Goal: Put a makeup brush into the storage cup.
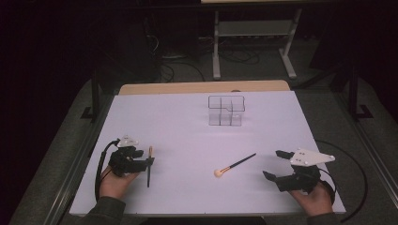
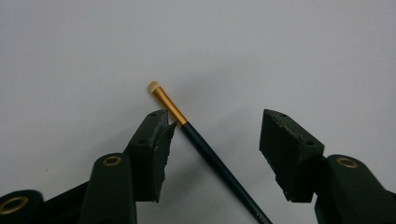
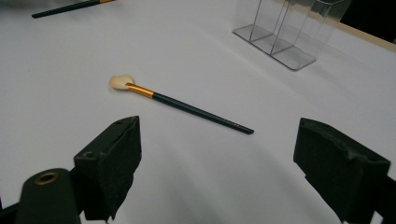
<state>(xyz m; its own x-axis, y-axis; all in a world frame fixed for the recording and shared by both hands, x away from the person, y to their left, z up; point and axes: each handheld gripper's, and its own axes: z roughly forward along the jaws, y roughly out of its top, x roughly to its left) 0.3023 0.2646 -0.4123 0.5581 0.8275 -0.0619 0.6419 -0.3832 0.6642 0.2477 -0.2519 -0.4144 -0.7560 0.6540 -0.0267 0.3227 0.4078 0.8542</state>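
Observation:
A thin dark-handled brush (image 1: 149, 171) with a gold ferrule and a small pale tip lies on the white table at the left. My left gripper (image 1: 146, 159) stands over it with its jaws apart. In the left gripper view the brush (image 2: 205, 151) runs slantwise between the jaws of this gripper (image 2: 215, 126), close against the left pad and well clear of the right one. A larger brush (image 1: 234, 165) with a fluffy pale head lies at the centre. My right gripper (image 1: 273, 164) rests open to its right. In the right gripper view that brush (image 3: 187, 106) lies ahead of the gripper (image 3: 219, 128).
A clear plastic organiser (image 1: 226, 110) with several compartments stands upright at the back centre of the white table (image 1: 187, 136); the right gripper view has the organiser (image 3: 289, 28) at top right. Table edges run along both sides, with a dark floor and a metal frame beyond.

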